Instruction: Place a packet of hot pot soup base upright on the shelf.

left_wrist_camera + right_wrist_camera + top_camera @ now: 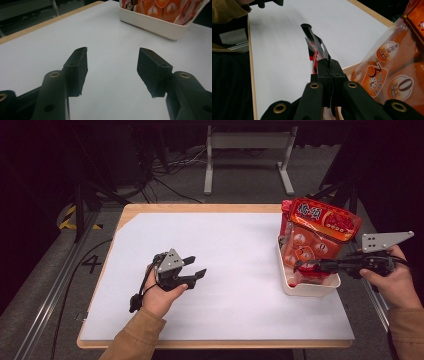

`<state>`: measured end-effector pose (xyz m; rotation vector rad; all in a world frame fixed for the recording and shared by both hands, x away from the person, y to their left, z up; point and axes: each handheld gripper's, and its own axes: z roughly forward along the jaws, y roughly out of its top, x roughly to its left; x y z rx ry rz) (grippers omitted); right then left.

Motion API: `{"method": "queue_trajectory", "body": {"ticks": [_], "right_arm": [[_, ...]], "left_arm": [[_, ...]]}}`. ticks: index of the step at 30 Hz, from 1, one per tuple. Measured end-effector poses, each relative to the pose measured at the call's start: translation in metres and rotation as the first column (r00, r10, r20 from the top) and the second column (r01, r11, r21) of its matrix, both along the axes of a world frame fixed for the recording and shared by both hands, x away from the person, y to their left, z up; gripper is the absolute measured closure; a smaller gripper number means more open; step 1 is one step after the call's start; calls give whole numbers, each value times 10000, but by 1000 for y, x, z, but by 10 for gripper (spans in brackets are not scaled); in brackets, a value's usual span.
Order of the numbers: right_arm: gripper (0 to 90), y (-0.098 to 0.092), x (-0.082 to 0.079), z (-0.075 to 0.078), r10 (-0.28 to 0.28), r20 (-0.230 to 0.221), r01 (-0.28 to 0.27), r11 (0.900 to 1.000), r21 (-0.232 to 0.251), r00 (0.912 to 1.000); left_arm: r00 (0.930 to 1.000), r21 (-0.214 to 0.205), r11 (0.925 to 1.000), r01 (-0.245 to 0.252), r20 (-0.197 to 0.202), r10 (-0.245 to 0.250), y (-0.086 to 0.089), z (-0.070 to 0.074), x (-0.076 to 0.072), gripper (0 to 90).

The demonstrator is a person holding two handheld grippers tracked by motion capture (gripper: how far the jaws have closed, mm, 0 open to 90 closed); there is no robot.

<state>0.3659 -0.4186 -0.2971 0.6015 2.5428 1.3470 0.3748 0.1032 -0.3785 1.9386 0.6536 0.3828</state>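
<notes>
High view: white bin [305, 289] at the table's [235, 270] right edge, large orange bag [320, 232] upright inside. Right gripper [306, 266] lowers a thin red packet [311, 270] beside it; keep it vertical.

Left gripper view: left gripper [112, 65] released, idle.

Right gripper view: jaws clenched on the packet.

Orange packet [320, 232]: glossy plastic film, crinkled, partly clear. Small red sachet [317, 50]: shiny film, creased. Bin [310, 289] at the table's right edge: smooth off-white plastic, slight sheen. Table [225, 245]: matt white smooth top, pale wood rim. Left gripper [196, 266] and right gripper [299, 266]: matt black plastic jaws, brass-coloured rivets [54, 74]. Sleeve [132, 335]: tan cloth.
</notes>
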Motion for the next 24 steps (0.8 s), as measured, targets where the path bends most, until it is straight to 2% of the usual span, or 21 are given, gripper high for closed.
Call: {"method": "queue_trajectory", "body": {"ticks": [6, 11, 14, 15, 18, 19, 20, 21, 22, 24], "right_arm": [[875, -6, 4, -15, -314, -248, 310, 9994, -144, 9992], [764, -8, 2, -20, -569, -101, 569, 9984, -18, 9983], [669, -7, -1, -17, -768, 0, 768, 9964, 346, 9970], [628, -6, -3, -14, -920, 176, 908, 9942, 571, 9956], [590, -3, -6, -9, -1031, 402, 1002, 9926, 683, 9939], [537, 7, -10, -4, -1247, 654, 1181, 9883, 966, 9900], [537, 7, -10, -4, -1247, 654, 1181, 9883, 966, 9900], [492, 18, -13, -1, -1481, 836, 1385, 9842, 1102, 9854], [492, 18, -13, -1, -1481, 836, 1385, 9842, 1102, 9854], [470, 30, -15, 2, -1625, 1002, 1488, 9800, 1318, 9816]], "left_arm": [[10000, -11, 10000, -43, 24, 43, 1, 0, 1, 425], [9999, -31, 10000, -95, 67, 95, 2, 0, 0, 424], [9999, -34, 9999, -106, 59, 107, 4, 1, -1, 412], [9999, -57, 9999, -139, 36, 139, 4, 1, -1, 408], [9997, -69, 9997, -235, 97, 236, 8, 1, -3, 389], [9996, -74, 9996, -272, 88, 272, 11, 1, -4, 385], [9995, -65, 9995, -303, 121, 303, 13, 2, -5, 385], [9990, -97, 9990, -433, 123, 434, 19, 2, -8, 375], [9990, -97, 9990, -433, 123, 434, 19, 2, -8, 372], [9981, -136, 9982, -586, 197, 588, 28, 3, -13, 370]]}}
